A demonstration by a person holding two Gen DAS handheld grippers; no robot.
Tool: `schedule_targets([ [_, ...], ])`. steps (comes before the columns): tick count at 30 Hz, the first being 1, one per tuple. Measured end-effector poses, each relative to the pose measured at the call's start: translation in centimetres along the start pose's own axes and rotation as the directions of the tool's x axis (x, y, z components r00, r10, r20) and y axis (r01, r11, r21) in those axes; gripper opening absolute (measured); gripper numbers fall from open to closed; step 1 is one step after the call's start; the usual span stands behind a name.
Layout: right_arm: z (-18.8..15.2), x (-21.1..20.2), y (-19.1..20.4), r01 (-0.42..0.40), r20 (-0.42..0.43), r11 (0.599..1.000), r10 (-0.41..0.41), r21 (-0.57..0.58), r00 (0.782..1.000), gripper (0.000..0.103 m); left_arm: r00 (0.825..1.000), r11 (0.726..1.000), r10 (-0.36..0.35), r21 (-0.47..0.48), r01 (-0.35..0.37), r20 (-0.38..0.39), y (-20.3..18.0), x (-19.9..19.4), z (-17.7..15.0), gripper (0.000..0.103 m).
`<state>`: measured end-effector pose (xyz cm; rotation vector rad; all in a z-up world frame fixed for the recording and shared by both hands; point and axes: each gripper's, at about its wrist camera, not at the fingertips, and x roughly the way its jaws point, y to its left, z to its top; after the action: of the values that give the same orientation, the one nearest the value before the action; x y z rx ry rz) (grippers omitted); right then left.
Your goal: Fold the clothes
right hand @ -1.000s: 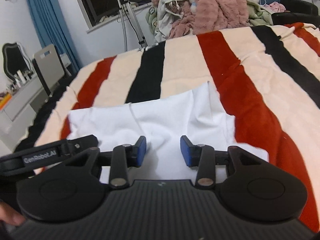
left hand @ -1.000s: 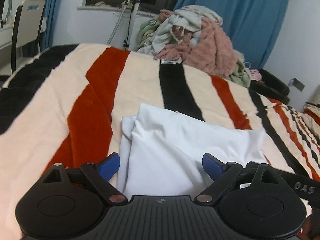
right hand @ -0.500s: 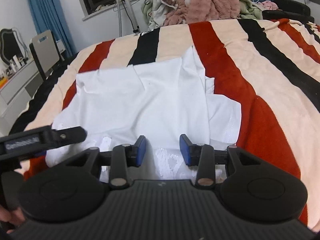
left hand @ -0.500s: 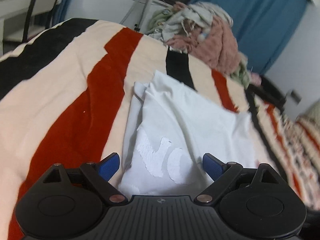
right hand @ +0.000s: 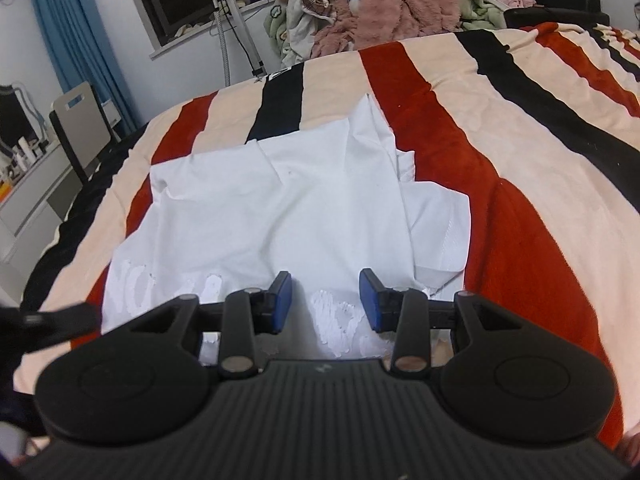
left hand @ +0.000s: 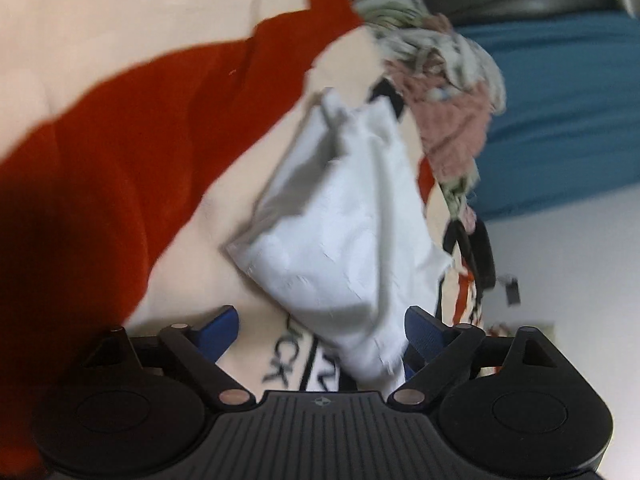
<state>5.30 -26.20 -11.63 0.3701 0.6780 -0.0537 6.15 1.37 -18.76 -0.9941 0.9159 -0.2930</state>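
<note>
White cloth is filling the middle of the left wrist view: the shirt (left hand: 340,224) is lying on the blanket (left hand: 120,152), and the whole picture is tilted and blurred, so the far edges are not clear. The left gripper (left hand: 320,330) is standing wide open at the bottom of the frame. The near end of the shirt is reaching down between its blue pads (left hand: 420,330), close to the right one, but I cannot see the pads pressing on it, so it is gripping nothing. I judge it is being brought over this end to take a hem for the next fold. Some black print is showing on a pale surface just below the shirt.

In the right wrist view the shirt (right hand: 280,200) is spreading over the centre of the frame, partly folded, with one sleeve sticking out at the middle right. The right gripper (right hand: 325,300) is hovering above the near edge, half open and holding nothing; the white printed letters are showing through the gap. It is probably waiting there so both ends can be lifted together. At the top centre a laundry pile (right hand: 372,4) is lying beyond the blanket (right hand: 520,208), likely clothes still to fold.
</note>
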Motion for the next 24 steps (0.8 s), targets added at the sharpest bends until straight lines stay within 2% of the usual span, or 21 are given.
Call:
schedule_targets([
  [1,0.0,-0.2,-0.2,-0.012,0.006,1.000,0.012,0.022,1.000,0.041,1.000,1.000,-0.003,-0.021,0.003,0.016,0.2,0.4,0.3,0.087],
  [3,0.1,-0.9,-0.8,-0.054,0.020,0.995,0.053,0.085,0.998,0.051,0.999,0.999,-0.001,-0.040,0.003,0.049,0.5,1.0,0.8,0.065],
  [5,0.0,-2.0,-1.7,-0.130,0.047,0.973,0.123,0.191,0.991,0.080,0.998,0.999,0.011,-0.042,-0.008,0.063,0.8,1.3,1.1,0.057],
  [7,-0.5,-3.2,-2.7,-0.215,0.075,0.925,0.202,0.313,0.977,0.086,0.997,0.999,0.006,-0.053,-0.002,0.074,1.1,1.2,1.1,0.049],
  [9,-1.3,-3.9,-3.6,-0.297,0.094,0.853,0.285,0.429,0.954,0.087,0.996,0.998,-0.007,-0.063,0.013,0.091,1.3,1.0,1.1,0.039],
  [11,-2.2,-3.8,-4.3,-0.348,0.085,0.774,0.359,0.529,0.929,0.087,0.993,0.997,-0.027,-0.069,0.035,0.111,1.3,0.7,1.2,0.033],
  [13,-3.1,-2.8,-4.9,-0.360,0.055,0.701,0.417,0.616,0.907,0.087,0.991,0.996,-0.044,-0.076,0.054,0.130,1.2,0.5,1.0,0.030],
  [16,-4.1,-0.9,-5.8,-0.327,0.004,0.632,0.456,0.702,0.890,0.087,0.988,0.994,-0.059,-0.085,0.072,0.143,1.4,0.5,0.9,0.029],
  [19,-5.0,1.0,-7.0,-0.302,0.008,0.574,0.458,0.761,0.889,0.087,0.988,0.993,-0.061,-0.090,0.074,0.144,1.5,0.6,0.8,0.029],
  [22,-5.4,2.7,-8.4,-0.290,0.055,0.507,0.429,0.812,0.902,0.082,0.988,0.993,-0.062,-0.092,0.076,0.144,1.6,0.5,0.6,0.029],
  [24,-5.0,3.3,-8.7,-0.295,0.081,0.499,0.406,0.815,0.910,0.078,0.988,0.992,-0.065,-0.096,0.079,0.143,1.6,0.6,0.6,0.029],
])
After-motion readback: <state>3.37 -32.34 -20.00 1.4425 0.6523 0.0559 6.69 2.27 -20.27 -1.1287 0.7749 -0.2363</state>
